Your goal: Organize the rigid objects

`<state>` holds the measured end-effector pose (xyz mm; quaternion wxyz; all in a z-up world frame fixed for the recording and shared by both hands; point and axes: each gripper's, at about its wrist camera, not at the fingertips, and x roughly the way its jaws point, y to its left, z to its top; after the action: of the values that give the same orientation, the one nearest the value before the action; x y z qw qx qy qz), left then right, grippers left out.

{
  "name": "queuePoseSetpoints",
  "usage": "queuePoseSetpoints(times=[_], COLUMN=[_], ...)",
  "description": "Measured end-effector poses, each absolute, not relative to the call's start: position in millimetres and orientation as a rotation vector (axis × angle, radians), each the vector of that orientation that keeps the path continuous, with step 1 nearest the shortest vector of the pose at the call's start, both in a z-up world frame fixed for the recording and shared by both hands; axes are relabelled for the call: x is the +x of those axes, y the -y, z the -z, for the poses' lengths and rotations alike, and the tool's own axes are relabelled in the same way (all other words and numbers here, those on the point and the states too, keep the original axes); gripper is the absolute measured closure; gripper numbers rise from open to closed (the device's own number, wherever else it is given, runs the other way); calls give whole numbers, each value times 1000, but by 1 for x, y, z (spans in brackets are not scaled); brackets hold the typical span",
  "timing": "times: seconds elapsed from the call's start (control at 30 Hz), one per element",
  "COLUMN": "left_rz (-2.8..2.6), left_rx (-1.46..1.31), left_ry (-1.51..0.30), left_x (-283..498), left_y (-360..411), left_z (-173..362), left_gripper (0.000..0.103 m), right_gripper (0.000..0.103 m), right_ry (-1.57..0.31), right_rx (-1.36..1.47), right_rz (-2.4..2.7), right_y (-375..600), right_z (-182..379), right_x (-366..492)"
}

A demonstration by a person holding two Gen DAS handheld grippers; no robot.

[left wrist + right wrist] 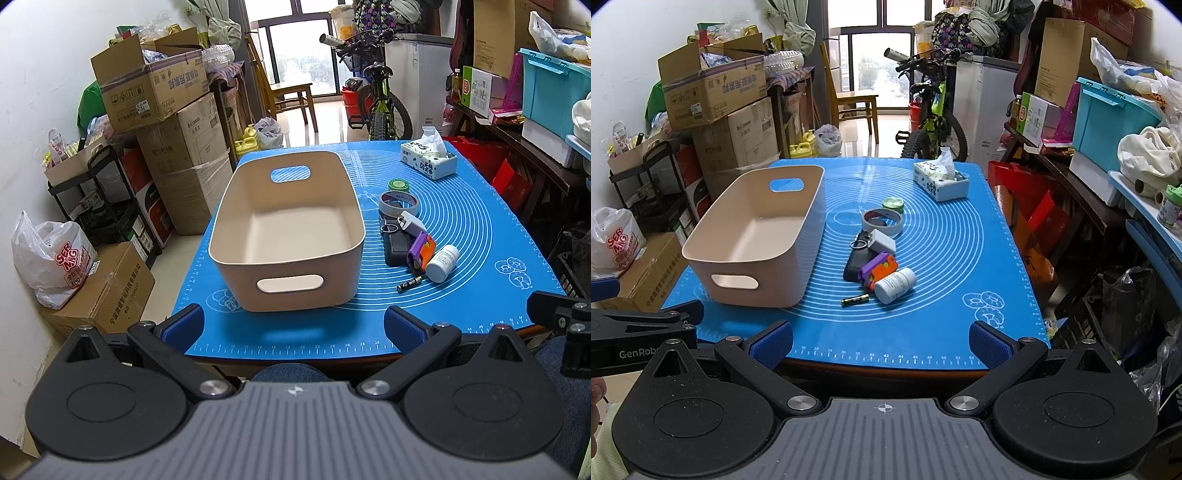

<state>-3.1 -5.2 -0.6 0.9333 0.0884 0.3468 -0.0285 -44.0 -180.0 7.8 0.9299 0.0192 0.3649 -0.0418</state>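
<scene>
Blue mat [461, 236] with white circles and ruler marks is spread over the tabletop, and all the task things are placed on it. Beige bin [288, 229] with handle cut-outs is set toward the left edge of the tabletop, its short side facing the near edge; nothing is seen inside it. Just beside its right wall, a row of small things is laid toward the middle of the tabletop. Farthest from the near edge a green round tin [398, 185] is seen, then a roll of tape [398, 204] lying flat, then a white adapter [412, 221] that rests partly on the tape and on a black key case [396, 247] with a metal ring. A purple and orange toy [421, 251] lies against the key case, and a white pill bottle [442, 263] lies on its side touching the toy. A black battery [410, 284] is placed nearest to the near edge, just beside the bottle. A tissue box [428, 160] stands apart near the far right corner.

The left gripper [293, 321] is held above the near edge in front of the bin, its blue fingers [184, 321] spread wide with nothing between them. The right gripper [881, 338] is held above the near edge too, fingers [990, 339] wide apart and holding nothing.
</scene>
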Motion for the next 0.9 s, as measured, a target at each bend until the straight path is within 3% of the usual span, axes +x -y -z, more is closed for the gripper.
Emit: queuePoseSetpoints(times=[0.9], left_rz=[-9], left_rx=[174], left_ry=[-689], left_x=[34], left_y=[-22], left_z=[-36], left_gripper=[1], right_gripper=[3], right_ry=[-696], right_rx=[76], right_rz=[88], right_y=[188], right_z=[-27], right_x=[-10])
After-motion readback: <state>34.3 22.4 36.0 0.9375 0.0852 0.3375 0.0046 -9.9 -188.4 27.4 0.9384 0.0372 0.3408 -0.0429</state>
